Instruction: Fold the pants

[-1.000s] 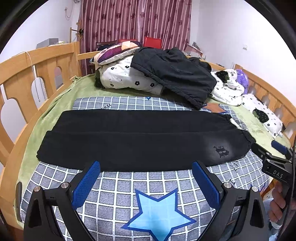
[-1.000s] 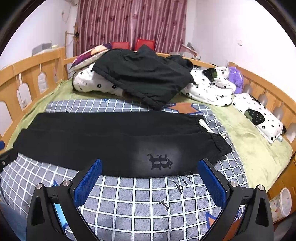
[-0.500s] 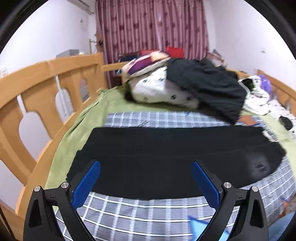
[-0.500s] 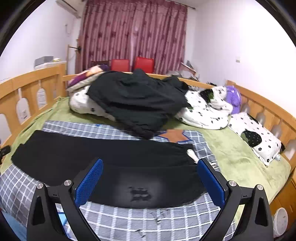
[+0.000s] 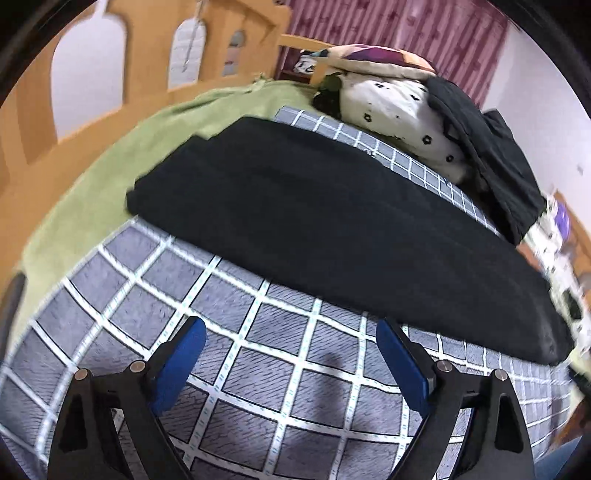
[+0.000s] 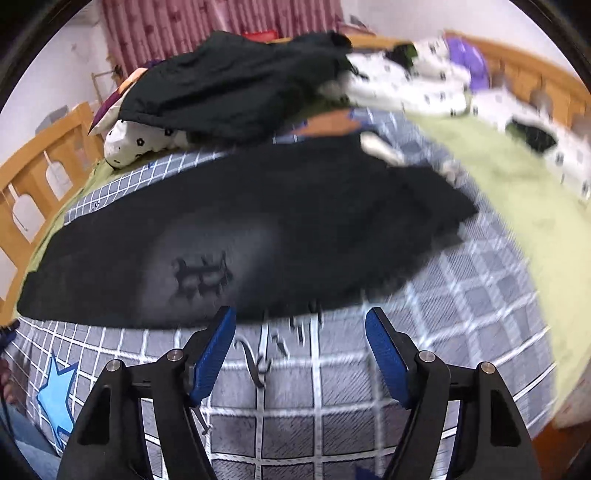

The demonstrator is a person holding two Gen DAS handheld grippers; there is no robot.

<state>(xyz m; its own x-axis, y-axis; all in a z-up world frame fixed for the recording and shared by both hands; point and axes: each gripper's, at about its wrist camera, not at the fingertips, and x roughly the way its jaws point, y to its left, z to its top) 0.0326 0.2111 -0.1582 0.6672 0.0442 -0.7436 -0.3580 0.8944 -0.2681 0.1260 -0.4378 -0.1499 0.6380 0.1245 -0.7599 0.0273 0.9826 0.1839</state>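
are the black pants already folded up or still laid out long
Laid out long: the black pants stretch flat across the checked blanket, legs stacked lengthwise, no crosswise fold.

I am looking across a bed [image 5: 258, 369] covered by a grey checked blanket [image 5: 280, 373] lying over a green sheet [image 5: 122, 147]. A wooden rail with arched cut-outs [image 5: 147, 48] is running along its side. Maroon patterned curtains [image 5: 424, 33] are hanging at the far wall beside a pale wall [image 6: 399, 14]. Spotted white bedding [image 5: 399, 107] and a dark garment [image 6: 229, 85] are lying heaped at the far end.

left gripper [image 5: 291, 334]: black arms, blue pads, silver screws | right gripper [image 6: 300, 323]: same
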